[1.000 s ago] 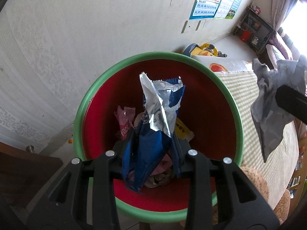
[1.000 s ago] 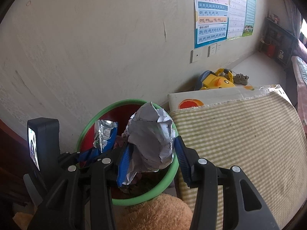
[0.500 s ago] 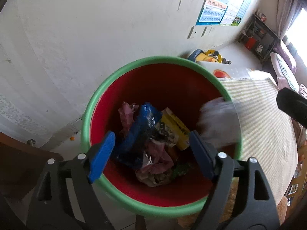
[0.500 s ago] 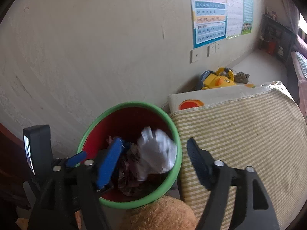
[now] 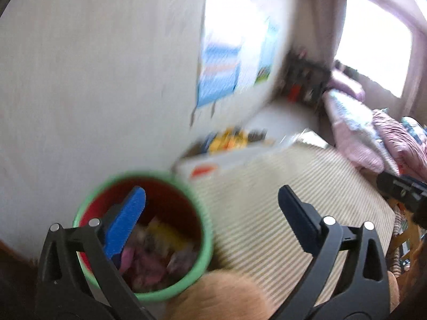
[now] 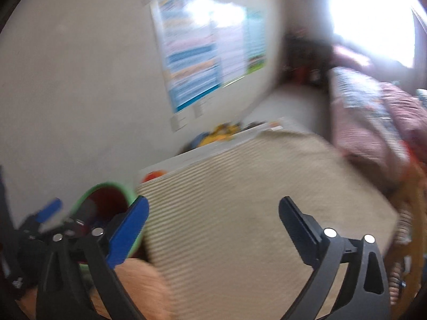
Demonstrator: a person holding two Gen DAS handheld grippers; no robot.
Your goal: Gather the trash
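Beside the bin, each hand-held gripper has just spread wide, empty.

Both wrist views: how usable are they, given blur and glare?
Left wrist: motion blur smears the bin, its trash and the posters; the left gripper stays sharp; the window is blown out. Right wrist: same smear, stronger window glare; the right gripper stays crisp.
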